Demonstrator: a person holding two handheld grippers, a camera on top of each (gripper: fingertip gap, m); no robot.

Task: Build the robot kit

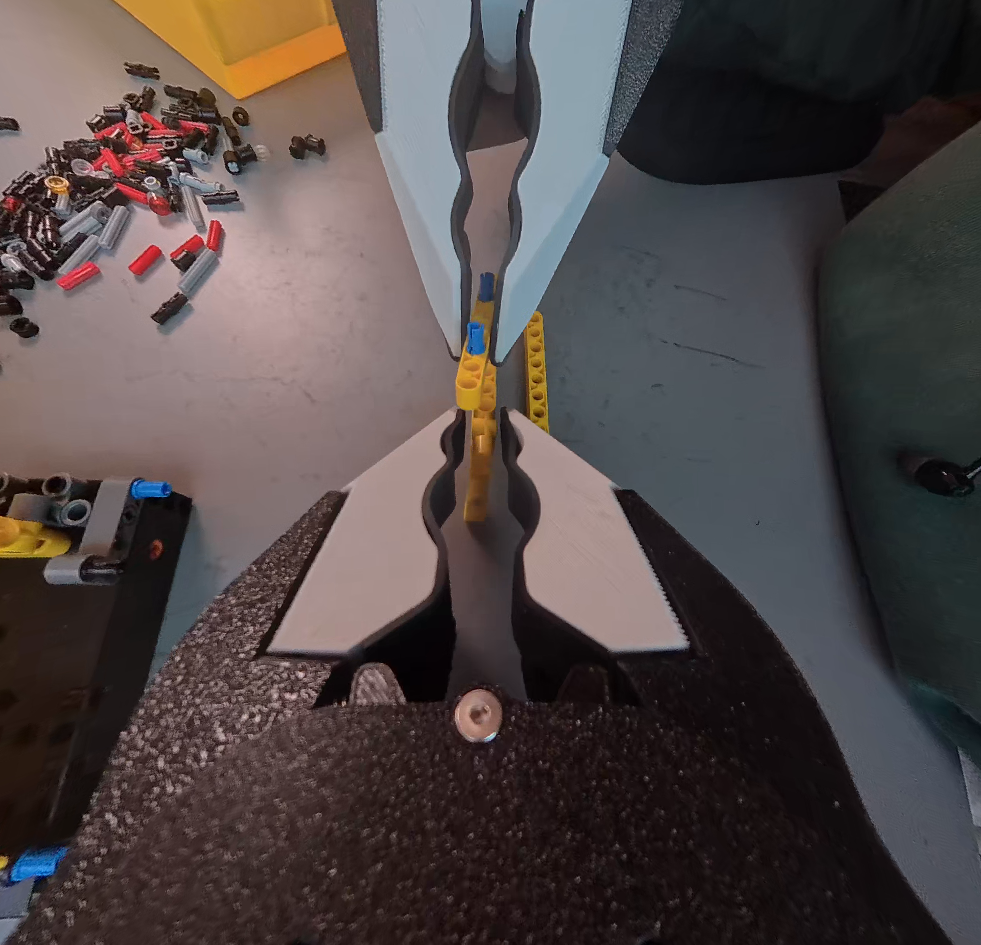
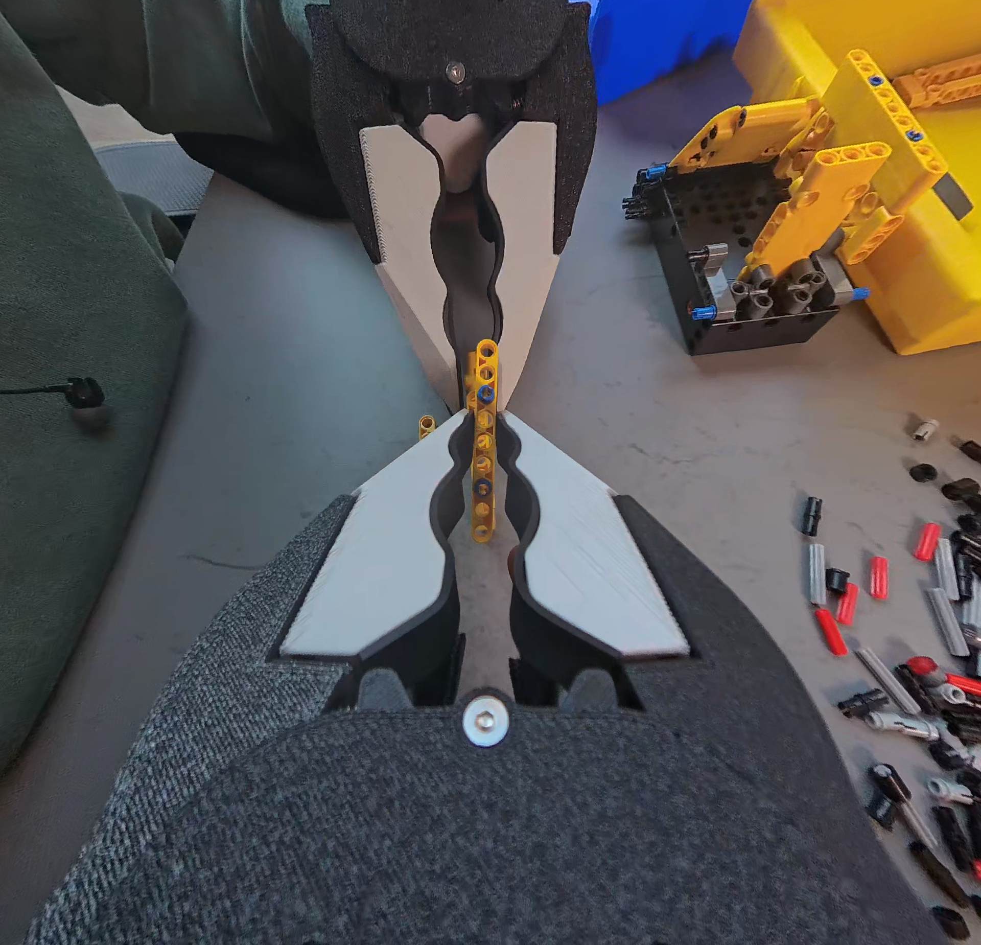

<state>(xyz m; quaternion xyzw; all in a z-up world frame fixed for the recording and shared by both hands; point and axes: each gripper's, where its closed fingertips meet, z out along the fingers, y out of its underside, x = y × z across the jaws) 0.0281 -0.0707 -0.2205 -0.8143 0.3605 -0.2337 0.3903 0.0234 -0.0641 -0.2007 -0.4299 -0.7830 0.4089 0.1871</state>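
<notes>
Both grippers meet tip to tip: the left gripper (image 1: 479, 415) and right gripper (image 2: 482, 415) each pinch the yellow perforated plastic beam assembly (image 2: 484, 457) with blue pins, held above the grey worktop (image 1: 297, 367); a half-built black-and-yellow frame (image 2: 769, 261) sits nearby.

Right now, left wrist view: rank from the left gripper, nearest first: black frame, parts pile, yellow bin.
1. Black frame, low on the left, beside the left gripper.
2. Parts pile, farther out, left on the table.
3. Yellow bin, top left, beyond the pile.
</notes>
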